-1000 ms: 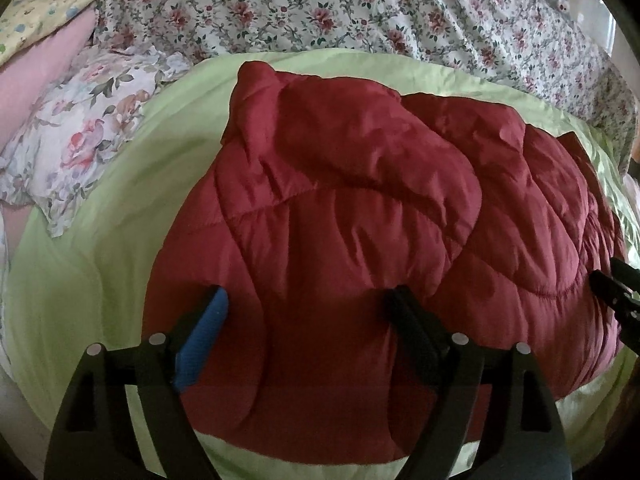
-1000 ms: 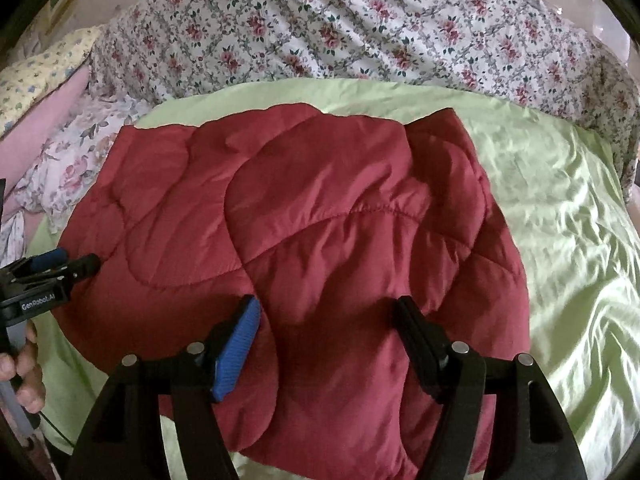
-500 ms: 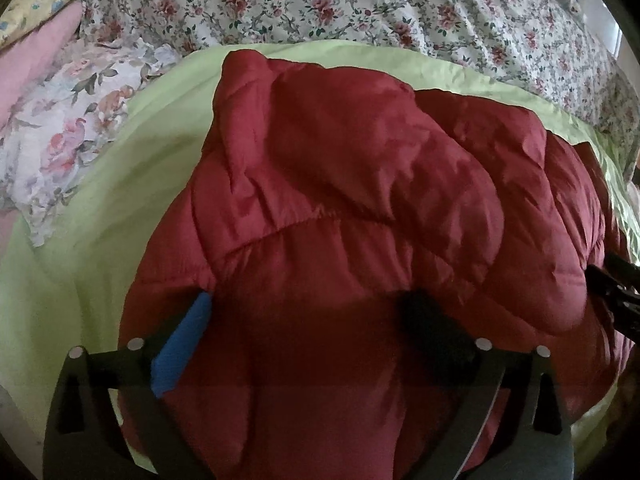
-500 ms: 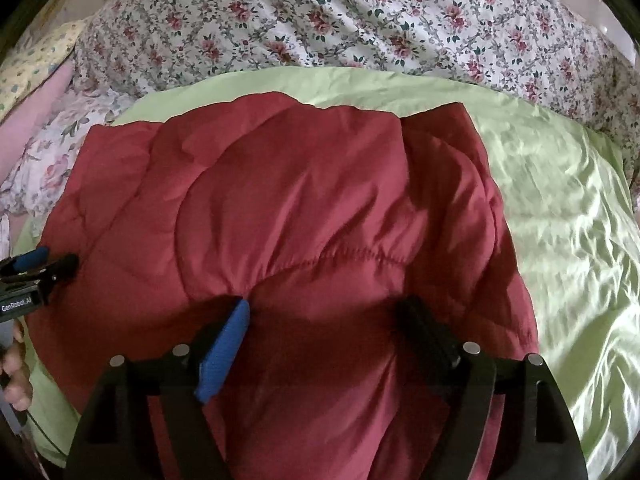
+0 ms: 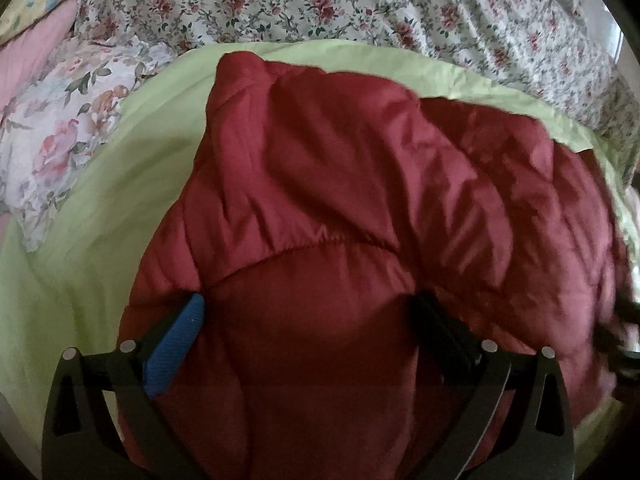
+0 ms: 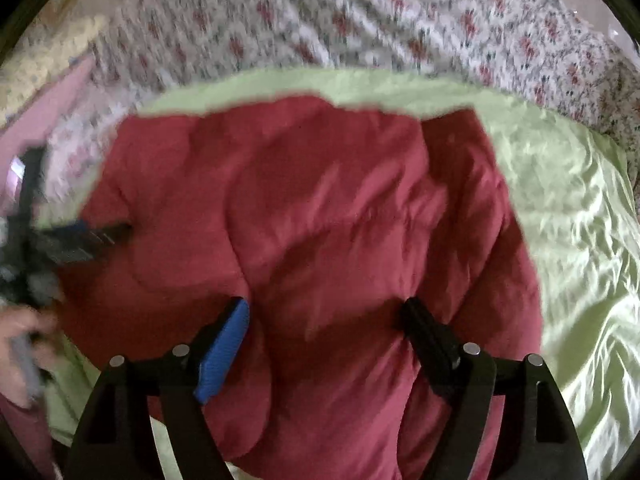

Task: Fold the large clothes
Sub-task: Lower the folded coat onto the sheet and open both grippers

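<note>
We hold both sets of fingers spread, having just opened them wider. The left gripper (image 5: 308, 320) and right gripper (image 6: 326, 322) each straddle a bulge of the red padded jacket (image 5: 360, 184), pads not clamping. The jacket lies bunched on the green sheet (image 5: 80, 240). We judge the fold set down and released.

Black gripper (image 5: 308, 320) frames, silver screws, one blue pad, the other seemingly black.
</note>
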Tool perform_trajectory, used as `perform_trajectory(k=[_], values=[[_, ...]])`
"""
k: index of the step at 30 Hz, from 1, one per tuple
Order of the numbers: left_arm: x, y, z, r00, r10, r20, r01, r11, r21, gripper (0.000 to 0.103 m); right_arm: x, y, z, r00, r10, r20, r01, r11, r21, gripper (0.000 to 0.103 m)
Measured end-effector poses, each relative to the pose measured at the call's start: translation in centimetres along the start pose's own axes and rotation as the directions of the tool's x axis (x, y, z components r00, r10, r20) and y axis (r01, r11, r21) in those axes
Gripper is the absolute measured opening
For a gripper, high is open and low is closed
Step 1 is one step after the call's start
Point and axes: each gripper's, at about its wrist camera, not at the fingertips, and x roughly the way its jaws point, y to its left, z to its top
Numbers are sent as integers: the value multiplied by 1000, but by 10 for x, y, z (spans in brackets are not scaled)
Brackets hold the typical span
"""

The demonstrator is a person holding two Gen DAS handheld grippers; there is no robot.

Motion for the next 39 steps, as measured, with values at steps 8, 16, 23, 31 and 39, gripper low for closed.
perform_trajectory(k=[8, 16, 23, 31, 39], values=[[-38, -9, -31, 999, -41, -9, 41, 997, 62, 103, 6, -2, -3, 1000, -18, 16, 17, 1000, 15, 84], [-22, -16, -39, 1000, -2, -22, 4, 997, 79, 103, -34, 8, -15, 999, -3, 48, 3, 1000, 7, 85], [-12, -20, -38, 1000, 18, -15, -16, 995, 94, 103, -9, 4, -26, 1000, 2, 12, -2, 1000, 13, 88], [-11, -21, -39, 1000, 20, -4, -19, 996, 91, 103, -7, 5, -26, 1000, -8, 23, 8, 1000, 15, 90], [-11, -20, -39, 1000, 26, -2, -26, 996, 89, 103, -7, 4, -25, 1000, -6, 26, 5, 1000, 20, 90]])
